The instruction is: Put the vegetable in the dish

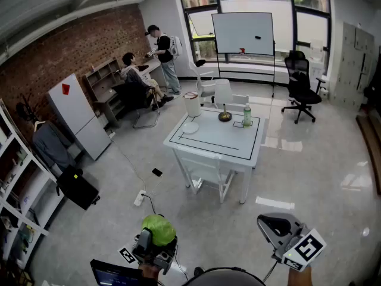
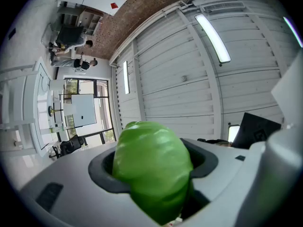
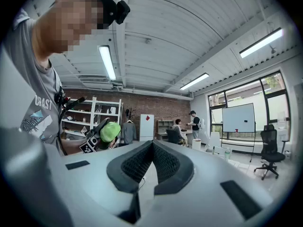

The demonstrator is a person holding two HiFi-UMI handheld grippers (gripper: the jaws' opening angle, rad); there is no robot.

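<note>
Standing well apart from the white table (image 1: pixel 208 139), presumably yet to be reached. Carrying the left gripper (image 1: pixel 153 243) tilted upward, jaws pinching the green vegetable (image 2: pixel 151 169) from both sides, likely cradling it securely for transport. Holding the right gripper (image 3: pixel 152 150) level and idle, jaws pressed together on nothing. Aiming, probably, for the small dark dish (image 1: pixel 224 117) near the table's far edge, beside a green bottle (image 1: pixel 247 115).
</note>
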